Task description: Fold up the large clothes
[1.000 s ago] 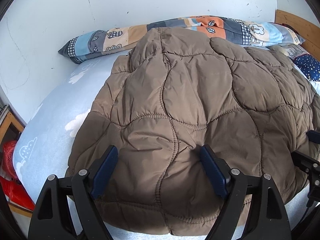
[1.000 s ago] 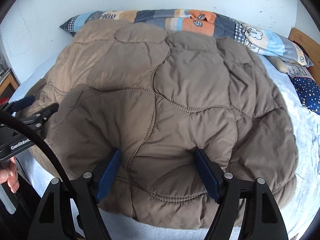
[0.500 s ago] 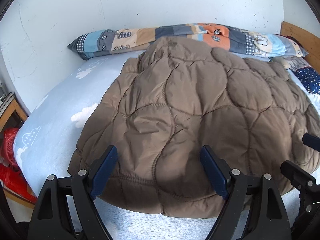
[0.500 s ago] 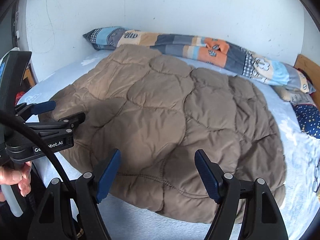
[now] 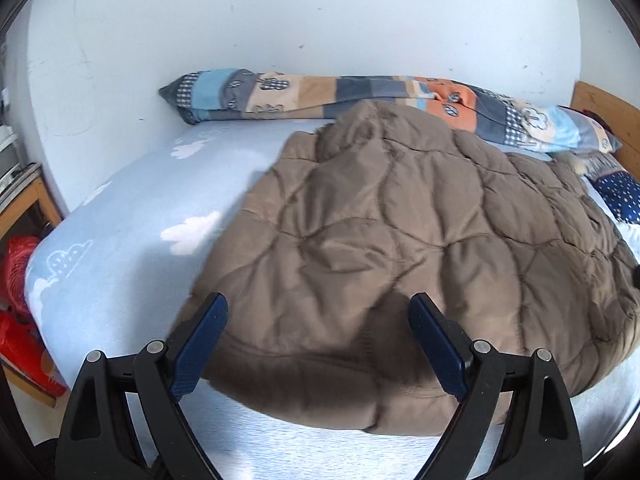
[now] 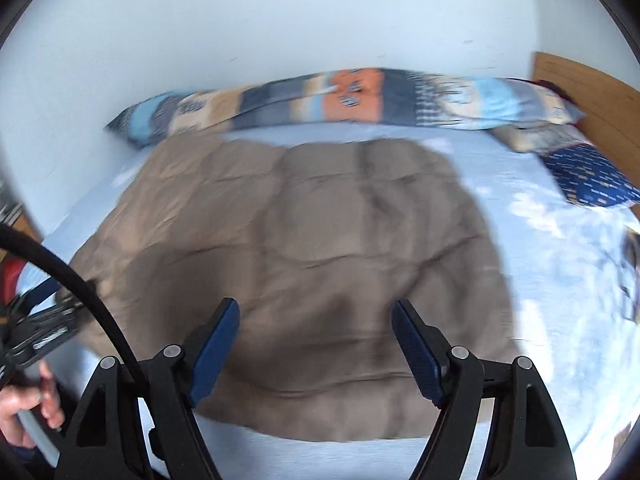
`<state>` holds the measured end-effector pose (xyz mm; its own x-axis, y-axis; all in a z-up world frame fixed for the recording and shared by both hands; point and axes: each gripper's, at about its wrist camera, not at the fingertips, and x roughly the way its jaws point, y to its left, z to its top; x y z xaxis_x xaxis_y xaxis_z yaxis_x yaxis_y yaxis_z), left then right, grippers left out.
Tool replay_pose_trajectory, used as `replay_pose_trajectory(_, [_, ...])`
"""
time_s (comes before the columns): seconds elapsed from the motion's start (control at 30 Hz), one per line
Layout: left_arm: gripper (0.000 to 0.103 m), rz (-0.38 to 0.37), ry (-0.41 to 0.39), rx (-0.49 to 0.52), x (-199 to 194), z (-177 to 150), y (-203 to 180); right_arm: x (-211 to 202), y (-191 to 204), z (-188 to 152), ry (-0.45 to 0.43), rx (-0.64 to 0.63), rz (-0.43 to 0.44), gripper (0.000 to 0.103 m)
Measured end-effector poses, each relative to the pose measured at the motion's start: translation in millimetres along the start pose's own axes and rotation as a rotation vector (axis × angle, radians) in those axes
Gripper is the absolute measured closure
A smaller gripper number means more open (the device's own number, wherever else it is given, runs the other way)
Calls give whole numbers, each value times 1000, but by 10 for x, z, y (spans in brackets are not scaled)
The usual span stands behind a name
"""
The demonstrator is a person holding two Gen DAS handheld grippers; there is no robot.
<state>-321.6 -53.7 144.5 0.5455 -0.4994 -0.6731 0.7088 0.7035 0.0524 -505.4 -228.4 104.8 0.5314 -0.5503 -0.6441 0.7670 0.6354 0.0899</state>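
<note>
Right wrist view was blurry, quilted brown jacket hard to read on the bed. Left gripper & right gripper both gaped wide, holding nothing.

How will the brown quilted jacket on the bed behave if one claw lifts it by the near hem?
The brown quilted jacket will probably sag and drape, since it lies in soft folds. Its puffy padding suggests it is light for its bulk. The smooth shell may slip.
</note>
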Motion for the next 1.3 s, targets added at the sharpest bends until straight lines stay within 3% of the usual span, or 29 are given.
replay_pose_trajectory(0.07, [11, 17, 19, 0, 74, -15, 78, -35, -256, -50, 10, 51, -55, 21])
replay_pose_trajectory(0.2, [9, 10, 121, -43, 329, -66, 205, 130, -684, -247, 117, 144, -106, 24])
replay_pose_trajectory(0.3, [7, 23, 147, -48, 406, -67, 179, 345, -834, -328, 212, 206, -70, 24])
replay_pose_trajectory(0.4, [7, 36, 141, -45, 409, -65, 157, 423, -829, -317, 238, 215, -64, 20])
replay_pose_trajectory(0.53, [7, 35, 89, -51, 226, -60, 162, 311, -754, -284, 210, 209, -94, 19])
replay_pose_trajectory(0.77, [7, -119, -12, -67, -286, -165, 2, -161, -483, -312, 38, 126, -106, 19])
replay_pose_trajectory(1.03, [7, -268, 0, 36, -709, -486, -508, -506, -241, -569, 8, 112, -72, 19])
replay_pose_trajectory(1.13, [7, -333, 51, 86, -731, -573, -675, -584, -126, -678, 10, 92, -65, 19])
replay_pose_trajectory(1.3, [7, -258, 59, 196, -712, -606, -827, -523, -63, -719, 27, 62, -67, 19])
